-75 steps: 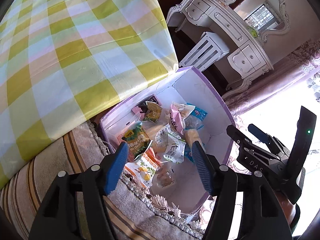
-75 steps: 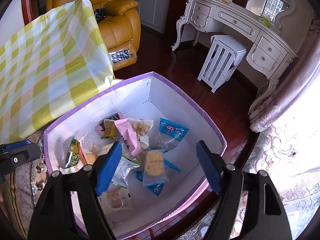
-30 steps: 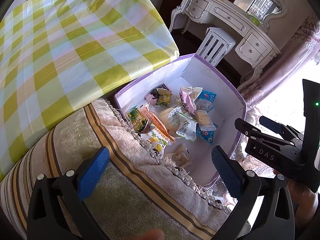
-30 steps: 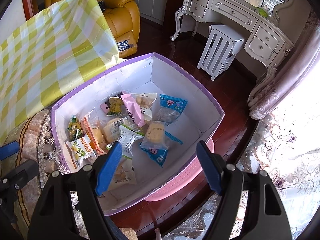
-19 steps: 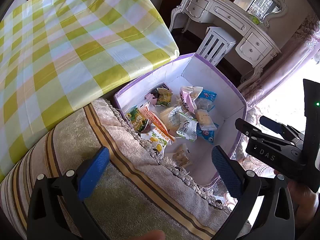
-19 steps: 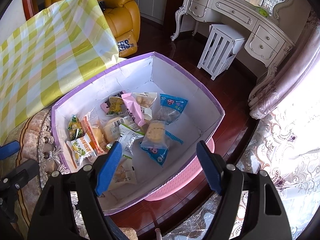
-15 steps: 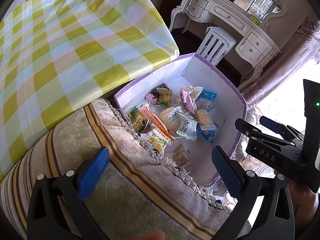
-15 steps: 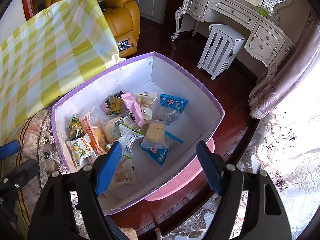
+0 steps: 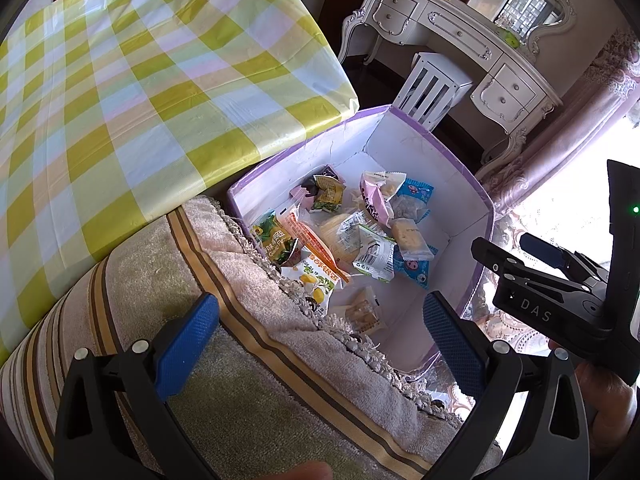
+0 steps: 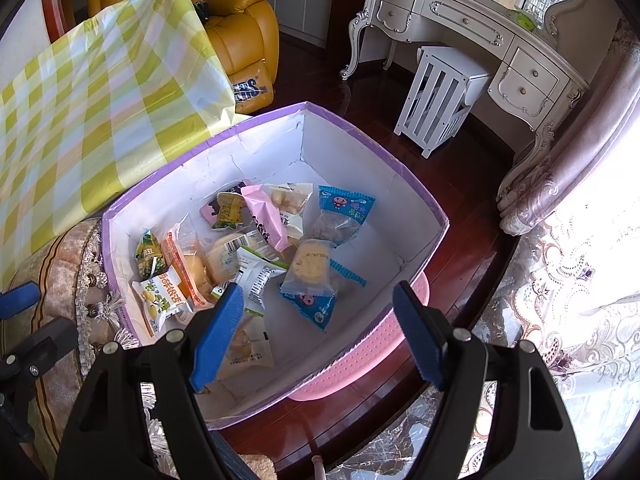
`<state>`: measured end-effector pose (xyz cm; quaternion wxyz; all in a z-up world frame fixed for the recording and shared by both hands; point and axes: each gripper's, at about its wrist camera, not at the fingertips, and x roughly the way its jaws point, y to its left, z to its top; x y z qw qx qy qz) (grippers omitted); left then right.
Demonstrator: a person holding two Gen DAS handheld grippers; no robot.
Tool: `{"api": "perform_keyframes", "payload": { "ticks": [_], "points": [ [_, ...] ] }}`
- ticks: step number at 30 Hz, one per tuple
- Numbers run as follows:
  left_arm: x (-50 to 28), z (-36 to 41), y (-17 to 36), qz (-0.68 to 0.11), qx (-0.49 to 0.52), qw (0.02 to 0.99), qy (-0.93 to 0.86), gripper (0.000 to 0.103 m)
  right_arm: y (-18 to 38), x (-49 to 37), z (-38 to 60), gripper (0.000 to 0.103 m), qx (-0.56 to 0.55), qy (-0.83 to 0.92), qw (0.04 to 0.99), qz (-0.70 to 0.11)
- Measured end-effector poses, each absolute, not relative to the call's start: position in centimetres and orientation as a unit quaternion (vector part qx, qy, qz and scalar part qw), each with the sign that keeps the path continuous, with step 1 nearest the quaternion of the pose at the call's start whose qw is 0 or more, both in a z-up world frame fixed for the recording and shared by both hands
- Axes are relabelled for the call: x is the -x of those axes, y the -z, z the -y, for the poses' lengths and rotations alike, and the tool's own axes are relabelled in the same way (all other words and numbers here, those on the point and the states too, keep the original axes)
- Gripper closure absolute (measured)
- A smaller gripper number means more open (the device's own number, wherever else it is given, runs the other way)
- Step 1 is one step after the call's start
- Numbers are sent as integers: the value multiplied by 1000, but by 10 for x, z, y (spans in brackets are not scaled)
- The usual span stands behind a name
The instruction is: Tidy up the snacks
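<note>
A purple-rimmed white box (image 9: pixel 464 172) (image 10: pixel 400 184) holds several snack packets, among them a pink packet (image 10: pixel 266 218), a blue-edged biscuit packet (image 10: pixel 310 268) and a green packet (image 9: pixel 274 240). My left gripper (image 9: pixel 320 328) hangs open over a striped cushion, back from the box, nothing between its blue pads (image 9: pixel 186 346). Above the box's near edge my right gripper (image 10: pixel 316 328) is open and empty as well. It also shows at the right of the left wrist view, right gripper (image 9: pixel 560 292).
A yellow-checked tablecloth (image 9: pixel 120 80) covers the table left of the box. The striped, fringed cushion (image 9: pixel 248 360) lies below my left gripper. A pink stool (image 10: pixel 360 364) sits under the box. A white dresser (image 10: pixel 480 28), a small white slatted stool (image 10: pixel 436 96) and a yellow armchair (image 10: pixel 240 20) stand beyond.
Both grippers have pulled back and up from the box since the earliest frames, and the left one has opened wider. Over the last second nothing has moved.
</note>
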<state>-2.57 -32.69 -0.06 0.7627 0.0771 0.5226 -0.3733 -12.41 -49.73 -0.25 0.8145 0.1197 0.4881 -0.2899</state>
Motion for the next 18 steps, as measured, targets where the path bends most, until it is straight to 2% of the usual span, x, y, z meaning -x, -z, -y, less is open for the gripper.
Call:
{"api": "perform_keyframes", "payload": {
  "ticks": [11, 15, 18],
  "points": [
    [23, 331, -2, -520, -85, 760, 381, 4, 1, 126, 496, 26, -112, 296, 815, -486],
    [18, 299, -21, -509, -57, 774, 373, 4, -17, 112, 471, 24, -110, 259, 837, -469],
    [12, 246, -34, -484, -57, 816, 310, 4, -29, 87, 427, 20, -101, 186, 860, -464]
  ]
}}
